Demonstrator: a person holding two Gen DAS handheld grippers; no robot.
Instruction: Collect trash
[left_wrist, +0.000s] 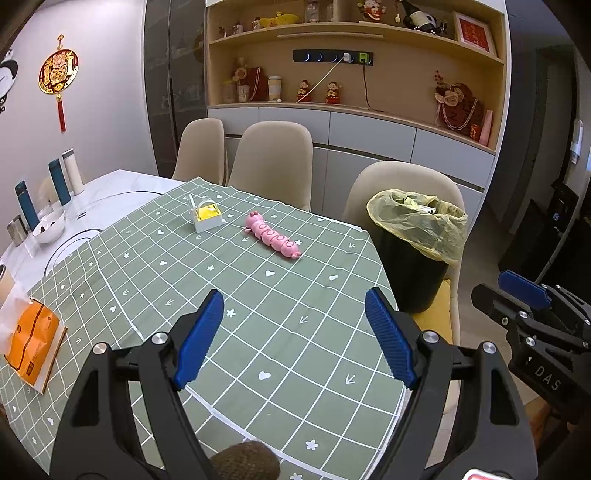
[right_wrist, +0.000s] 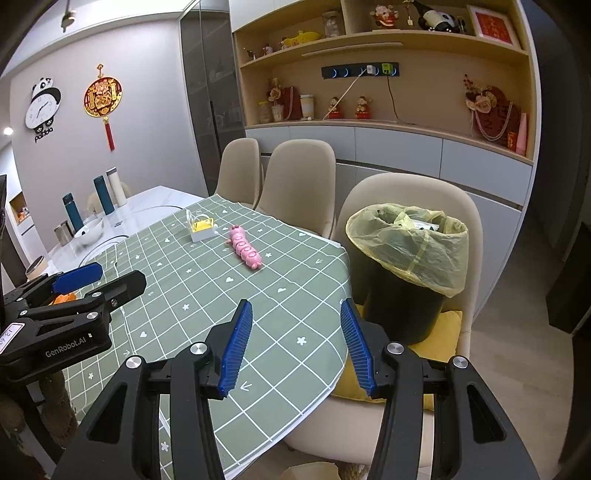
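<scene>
A black bin with a yellow liner (left_wrist: 413, 251) (right_wrist: 406, 266) stands on a chair seat at the table's right edge, with trash inside. A pink caterpillar toy (left_wrist: 273, 236) (right_wrist: 245, 249) and a small white box with yellow inside (left_wrist: 207, 216) (right_wrist: 202, 227) lie on the green checked tablecloth (left_wrist: 258, 332) (right_wrist: 207, 295). An orange packet (left_wrist: 31, 343) lies at the table's left. My left gripper (left_wrist: 295, 332) is open and empty above the cloth. My right gripper (right_wrist: 295, 341) is open and empty over the table's edge, left of the bin.
Beige chairs (left_wrist: 273, 162) (right_wrist: 295, 173) line the far side of the table. Bottles (left_wrist: 61, 181) and a bowl (left_wrist: 48, 227) stand on the white marble part at the left. A shelf cabinet (left_wrist: 351, 92) fills the back wall. A yellow cushion (right_wrist: 439, 354) lies under the bin.
</scene>
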